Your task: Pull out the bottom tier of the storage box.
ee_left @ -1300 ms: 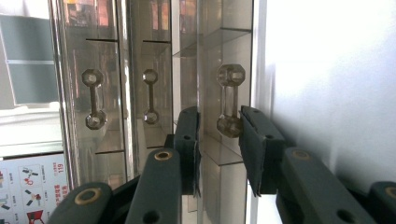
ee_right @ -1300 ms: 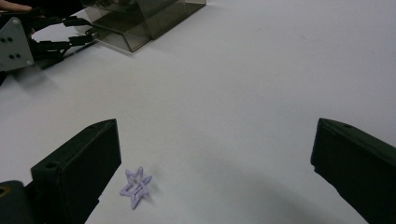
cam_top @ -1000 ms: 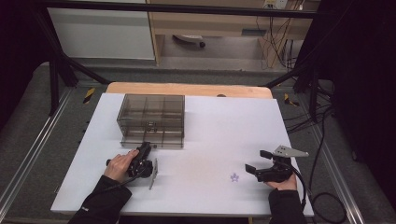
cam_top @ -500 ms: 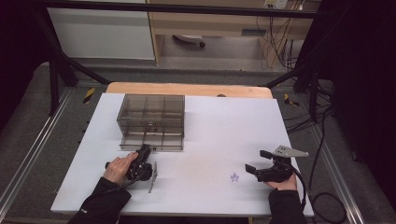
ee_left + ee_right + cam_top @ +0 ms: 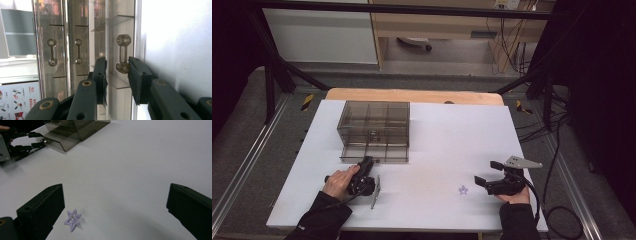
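Observation:
A smoky clear drawer cabinet stands at the table's back left, its bottom drawer pulled out a little. My left gripper, rolled on its side, has its tips at that drawer front. In the left gripper view its jaws straddle the drawer's clear dumbbell-shaped handle, and a gap shows between the handle and one jaw. A small purple star lies flat on the table. My right gripper rests just right of it, open wide, and the star lies beside one jaw of the right gripper.
The white table top runs between cabinet and star. More drawers with the same handles sit beside the one at the jaws. Cables trail off the right edge. The left gripper and the pulled-out drawer appear far off.
The left gripper has edged slightly toward the table's near edge. The right gripper and the star have kept still.

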`<state>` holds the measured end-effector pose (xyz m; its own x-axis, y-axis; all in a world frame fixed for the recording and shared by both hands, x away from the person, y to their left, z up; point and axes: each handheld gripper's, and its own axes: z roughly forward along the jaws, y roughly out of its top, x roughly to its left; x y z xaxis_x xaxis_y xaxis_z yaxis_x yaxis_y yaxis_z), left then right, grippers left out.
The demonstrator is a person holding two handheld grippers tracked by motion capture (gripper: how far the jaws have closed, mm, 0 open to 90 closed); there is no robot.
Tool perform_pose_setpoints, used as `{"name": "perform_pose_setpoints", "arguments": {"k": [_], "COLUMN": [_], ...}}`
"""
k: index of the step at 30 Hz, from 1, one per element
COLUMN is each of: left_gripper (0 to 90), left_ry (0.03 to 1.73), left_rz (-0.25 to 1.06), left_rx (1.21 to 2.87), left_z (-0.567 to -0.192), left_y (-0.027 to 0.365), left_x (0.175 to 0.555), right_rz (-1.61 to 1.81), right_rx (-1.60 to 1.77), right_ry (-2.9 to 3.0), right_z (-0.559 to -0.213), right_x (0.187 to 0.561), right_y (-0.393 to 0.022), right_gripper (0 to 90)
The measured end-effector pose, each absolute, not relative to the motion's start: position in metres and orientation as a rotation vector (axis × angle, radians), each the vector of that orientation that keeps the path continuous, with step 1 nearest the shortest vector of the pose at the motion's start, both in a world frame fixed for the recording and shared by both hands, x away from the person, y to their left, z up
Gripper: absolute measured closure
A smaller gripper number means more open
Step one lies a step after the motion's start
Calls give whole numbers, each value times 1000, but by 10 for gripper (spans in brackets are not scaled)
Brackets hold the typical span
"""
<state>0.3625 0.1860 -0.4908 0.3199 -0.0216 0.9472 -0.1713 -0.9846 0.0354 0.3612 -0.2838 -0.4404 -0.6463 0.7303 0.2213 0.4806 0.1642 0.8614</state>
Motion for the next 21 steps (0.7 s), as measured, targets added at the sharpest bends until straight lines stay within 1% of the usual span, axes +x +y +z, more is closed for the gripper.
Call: {"name": "perform_pose_setpoints", "arguments": {"k": [15, 18, 21], "left_gripper": [667, 644, 584], "left_ry": [-168, -140, -97], "left_rz": [1726, 1714, 1683], "left_rx": [2450, 2446, 2446], "left_z": [-491, -489, -486], "left_y": [187, 187, 188], "left_x": [363, 363, 363], "right_rz": [1472, 1470, 1471], "right_rx": [1174, 1174, 1176], "right_ry": [2199, 2201, 2202], "right_z": [-440, -441, -440], "right_x": [361, 361, 361], "right_y": [-283, -283, -283], "right_gripper": [23, 23, 23]}}
